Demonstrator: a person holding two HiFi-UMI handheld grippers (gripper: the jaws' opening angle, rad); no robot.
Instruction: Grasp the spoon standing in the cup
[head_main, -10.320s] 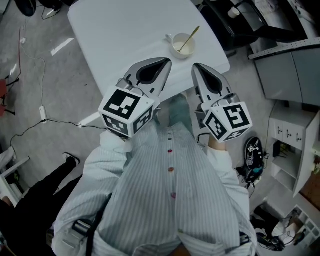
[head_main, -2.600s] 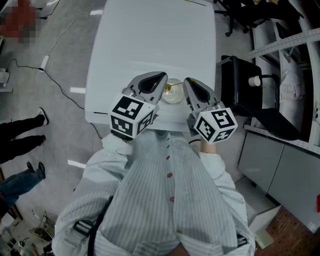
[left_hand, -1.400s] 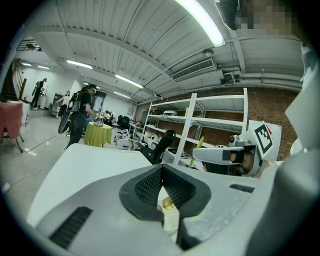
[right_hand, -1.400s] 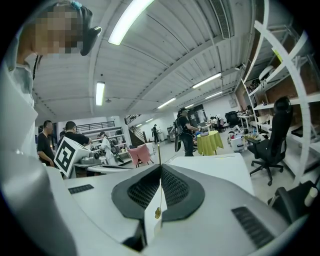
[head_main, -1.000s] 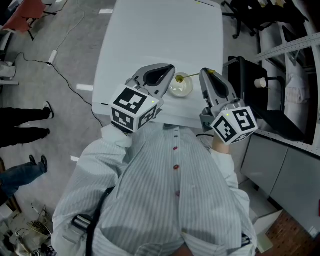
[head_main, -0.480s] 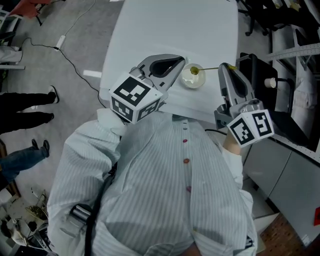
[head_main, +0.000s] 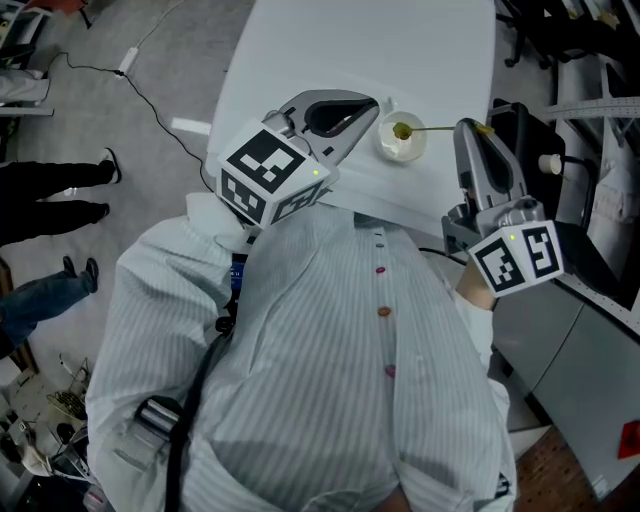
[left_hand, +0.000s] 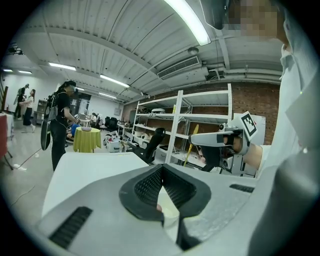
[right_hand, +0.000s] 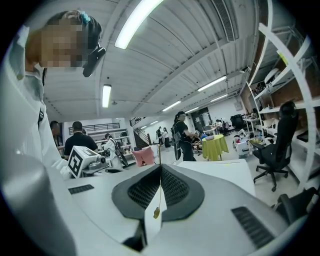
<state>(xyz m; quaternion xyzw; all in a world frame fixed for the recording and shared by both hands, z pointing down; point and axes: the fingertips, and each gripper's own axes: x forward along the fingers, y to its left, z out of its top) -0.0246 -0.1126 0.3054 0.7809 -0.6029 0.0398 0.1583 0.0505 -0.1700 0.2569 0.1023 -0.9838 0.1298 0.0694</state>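
Gripping thin gold metal spoon by its tip, bowl in small white cup on the table.
Right gripper fingers clamp it; it may swivel or tip the cup. Left gripper fingers together, alongside.

A small white ceramic cup stands near the front edge of the white rectangular table. A slim gold metal spoon rests in it, handle reaching rightward to the tip of the right gripper. The left gripper is just beside the cup's left.
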